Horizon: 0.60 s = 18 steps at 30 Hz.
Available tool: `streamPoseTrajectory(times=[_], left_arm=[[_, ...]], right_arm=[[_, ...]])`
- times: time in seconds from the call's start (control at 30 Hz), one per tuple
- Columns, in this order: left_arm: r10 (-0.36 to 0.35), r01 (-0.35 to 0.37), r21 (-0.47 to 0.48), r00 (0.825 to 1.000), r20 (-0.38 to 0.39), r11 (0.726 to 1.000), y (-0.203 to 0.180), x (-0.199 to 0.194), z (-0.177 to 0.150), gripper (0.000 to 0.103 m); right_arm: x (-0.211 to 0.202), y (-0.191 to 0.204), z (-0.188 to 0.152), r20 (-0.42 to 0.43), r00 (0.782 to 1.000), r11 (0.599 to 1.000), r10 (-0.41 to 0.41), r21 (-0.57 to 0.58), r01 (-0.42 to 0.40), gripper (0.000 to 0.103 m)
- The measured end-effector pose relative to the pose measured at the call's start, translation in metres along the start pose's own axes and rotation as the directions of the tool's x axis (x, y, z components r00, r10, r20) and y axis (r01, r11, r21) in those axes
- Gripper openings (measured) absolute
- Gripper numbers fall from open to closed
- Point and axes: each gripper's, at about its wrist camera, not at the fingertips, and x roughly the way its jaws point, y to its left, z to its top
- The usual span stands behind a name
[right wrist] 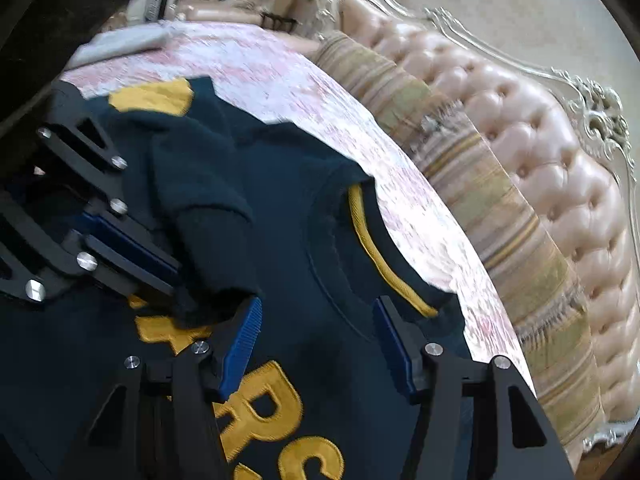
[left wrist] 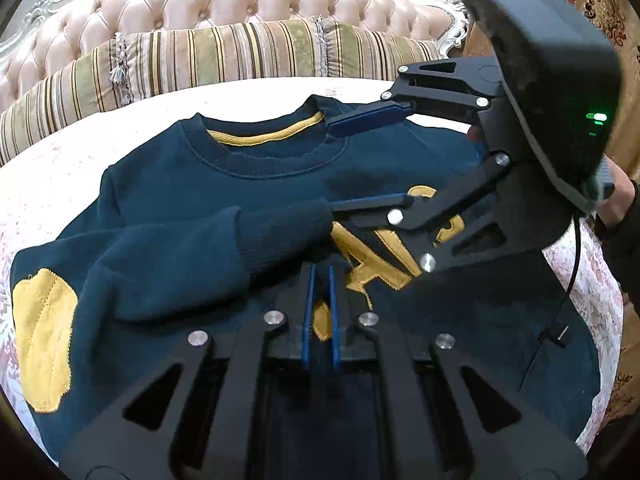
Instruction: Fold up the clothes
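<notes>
Sweatshirt (left wrist: pixel 168 184), navy with yellow lettering, lies face up on the bed (left wrist: pixel 60 148). My left gripper (left wrist: pixel 320 276), jaws closed, pinches the folded-in sleeve cuff (left wrist: pixel 288 232); my right gripper (right wrist: pixel 316 320) hovers open-jawed near the collar (right wrist: pixel 376 248). Next, probably grip that shoulder.

Navy sweatshirt (left wrist: pixel 168 184), flat, sleeve folded across

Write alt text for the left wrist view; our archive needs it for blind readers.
A navy sweatshirt with yellow letters lies flat on a floral bedspread, one sleeve folded across its chest. The left gripper, shut, sits at the sleeve's cuff; the right gripper reaches in open near the collar. A striped bolster lies behind.
</notes>
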Motion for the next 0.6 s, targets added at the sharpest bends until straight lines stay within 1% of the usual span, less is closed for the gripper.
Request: streamPoseTrajectory(times=[0.1,0.2,0.27,0.3,0.33,0.37,0.4,0.43,0.5,0.53,0.57,0.6], left_arm=[[0.002,-0.002,-0.002,1.000,0.000,1.000,0.000,0.000,0.001,0.008],[0.005,-0.005,-0.005,1.000,0.001,1.000,0.000,0.000,0.001,0.010],[0.011,-0.011,-0.001,1.000,0.004,1.000,-0.002,-0.002,0.001,0.014],[0.012,-0.012,0.005,1.000,0.009,1.000,-0.003,-0.004,0.001,0.025],[0.013,-0.014,0.020,1.000,0.017,1.000,-0.006,-0.008,0.000,0.048],[0.021,-0.022,0.045,1.000,0.023,0.999,-0.010,-0.011,-0.001,0.062],[0.028,-0.030,0.070,0.999,0.030,0.997,-0.013,-0.014,-0.002,0.076],[0.035,-0.038,0.095,0.999,0.037,0.995,-0.016,-0.018,-0.003,0.076],[0.048,-0.055,0.144,0.998,0.052,0.988,-0.023,-0.024,-0.005,0.075],[0.054,-0.063,0.166,0.997,0.057,0.984,-0.026,-0.027,-0.006,0.065],[0.058,-0.066,0.177,0.997,0.049,0.982,-0.028,-0.024,-0.004,0.061],[0.056,-0.062,0.184,0.998,0.037,0.981,-0.028,-0.021,-0.002,0.052]], right_arm=[[0.003,0.005,0.006,0.007,1.000,0.999,0.019,-0.029,-0.018,0.059],[0.011,0.002,0.008,0.012,0.999,0.999,0.049,-0.023,-0.049,0.058],[0.012,-0.004,0.008,0.026,0.993,0.993,0.117,0.018,-0.117,0.049],[0.013,-0.005,0.007,0.029,0.988,0.987,0.153,0.033,-0.154,0.034],[0.016,-0.006,0.005,0.018,0.982,0.981,0.189,0.046,-0.190,0.015],[0.019,-0.007,0.004,0.009,0.977,0.975,0.213,0.060,-0.213,0.009],[0.021,-0.007,0.003,0.005,0.973,0.970,0.230,0.079,-0.230,0.006],[0.022,-0.011,0.003,0.009,0.968,0.962,0.251,0.107,-0.250,0.003],[0.023,-0.018,0.002,0.024,0.956,0.941,0.293,0.167,-0.293,0.003],[0.022,-0.021,0.001,0.028,0.953,0.935,0.303,0.187,-0.303,0.003],[0.021,-0.023,0.000,0.032,0.950,0.929,0.309,0.204,-0.309,0.002],[0.020,-0.025,0.000,0.036,0.948,0.923,0.316,0.221,-0.316,0.002]])
